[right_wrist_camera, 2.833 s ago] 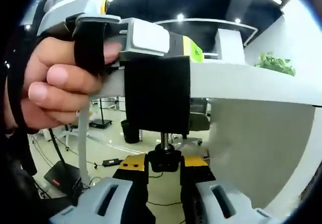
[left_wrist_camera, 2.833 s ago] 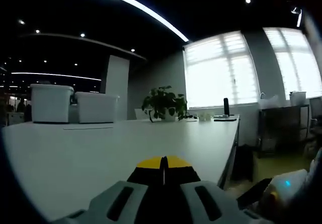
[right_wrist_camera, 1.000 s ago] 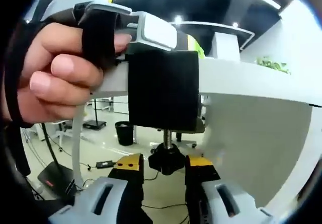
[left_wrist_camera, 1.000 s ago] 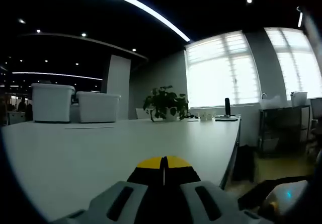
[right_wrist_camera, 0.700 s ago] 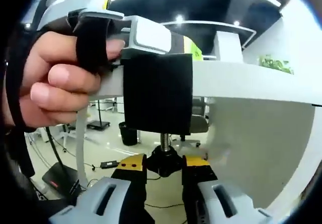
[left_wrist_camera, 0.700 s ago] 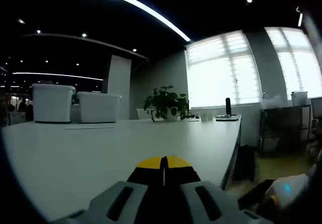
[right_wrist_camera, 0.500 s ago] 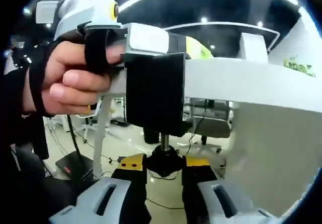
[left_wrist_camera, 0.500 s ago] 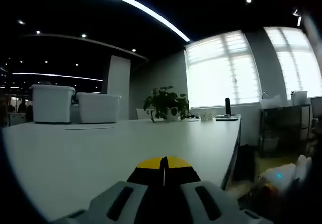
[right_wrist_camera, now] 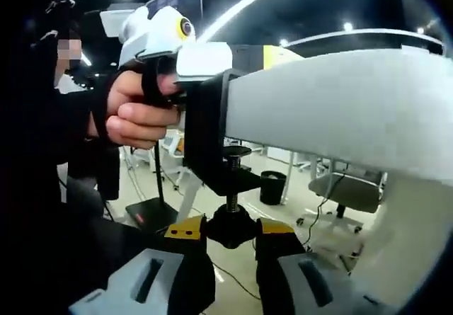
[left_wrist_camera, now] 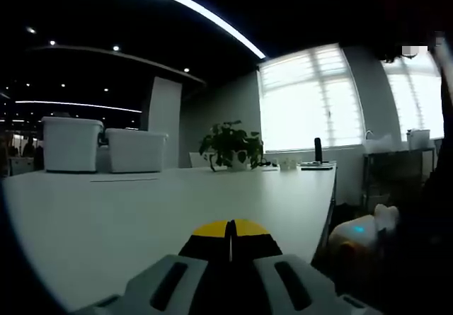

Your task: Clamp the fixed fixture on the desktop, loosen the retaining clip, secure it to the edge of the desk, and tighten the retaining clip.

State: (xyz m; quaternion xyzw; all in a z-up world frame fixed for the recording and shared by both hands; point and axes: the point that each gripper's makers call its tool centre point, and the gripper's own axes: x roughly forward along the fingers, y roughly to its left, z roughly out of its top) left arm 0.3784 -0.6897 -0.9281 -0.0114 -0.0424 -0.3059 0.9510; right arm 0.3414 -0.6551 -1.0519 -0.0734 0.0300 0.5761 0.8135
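Yellow-tipped jaws of the right hand-held gripper (right_wrist_camera: pixel 230 231) rise from the bottom of the right gripper view and are clenched on the black knob (right_wrist_camera: pixel 231 228) at the lower end of the clamp's screw. Above the knob the threaded screw (right_wrist_camera: pixel 231 201) runs up through the lower arm of the black fixture (right_wrist_camera: pixel 205 145), a C-shaped clamp that sits over the edge of the white desk (right_wrist_camera: pixel 340 102); its round pad lies just under the desk's underside, though whether it presses against it is hard to tell from this angle. On top of the clamp, the left hand-held gripper (right_wrist_camera: pixel 202 59) lies along the desk edge, gripped by a person's hand (right_wrist_camera: pixel 134 113) with a black strap across the fingers. Farther off, under the desk, stand a dark bin (right_wrist_camera: pixel 272 187) and an office chair (right_wrist_camera: pixel 347 191) on a pale floor.

In the left gripper view the left hand-held gripper (left_wrist_camera: pixel 230 231) has its yellow-tipped jaws pressed together, resting low on the desk (left_wrist_camera: pixel 106 216). At the right edge the other gripper's white body (left_wrist_camera: pixel 361 230) shows beyond the desk's edge. At the far end stand two white bins (left_wrist_camera: pixel 102 145) and a potted plant (left_wrist_camera: pixel 230 145) before bright windows (left_wrist_camera: pixel 311 99).
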